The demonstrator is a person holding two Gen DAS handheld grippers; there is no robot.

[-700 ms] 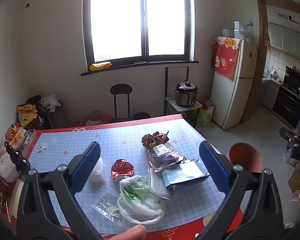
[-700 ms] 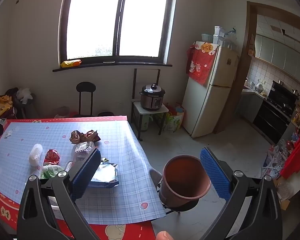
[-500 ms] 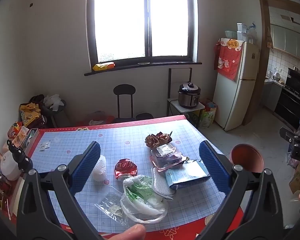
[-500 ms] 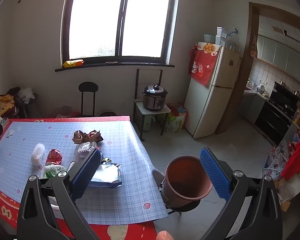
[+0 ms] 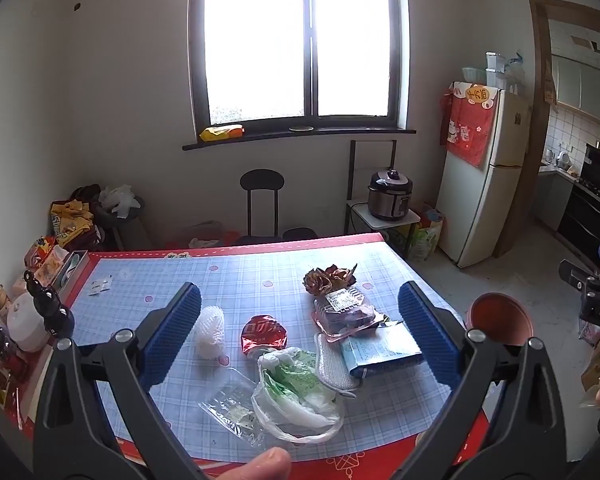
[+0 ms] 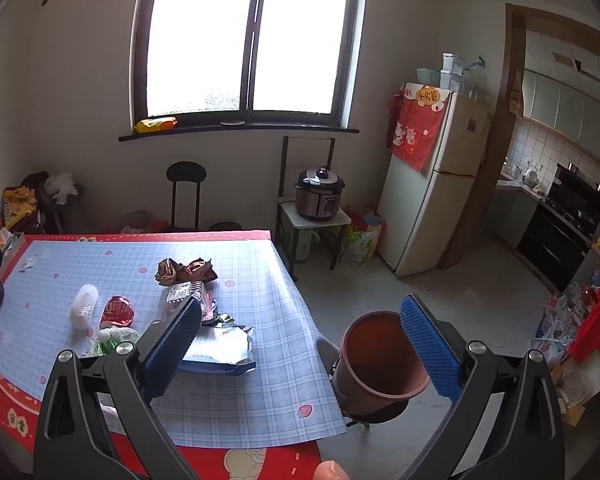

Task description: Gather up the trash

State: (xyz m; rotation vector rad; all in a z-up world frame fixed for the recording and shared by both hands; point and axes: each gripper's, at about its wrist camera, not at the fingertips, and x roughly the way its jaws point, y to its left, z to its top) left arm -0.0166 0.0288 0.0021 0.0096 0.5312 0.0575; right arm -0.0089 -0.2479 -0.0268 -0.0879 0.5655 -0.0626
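Both tongs, left tongs (image 5: 298, 330) and right tongs (image 6: 300, 334), stand wide open and empty; crumpled wrappers and the thin white-green plastic bag (image 5: 296, 390) lie near the counter's (image 5: 236, 276) front edge; the round brown plastic bin (image 6: 378, 356) stands off its right edge; light film may slip from the pads or fall beside it.

Clearly a lived-in home, the dining corner of a flat. Told by the table (image 5: 236, 276) under a checked plastic cloth, the big dark-framed window (image 5: 300, 44), the folding chair (image 5: 262, 200) against the wall, the electric cooker (image 6: 320, 196) on a small stand, and the cream fridge (image 6: 432, 184) draped with a red cloth. Opens on the right into a tiled kitchen (image 6: 560, 184), probably with a stove, though small and distorted there.
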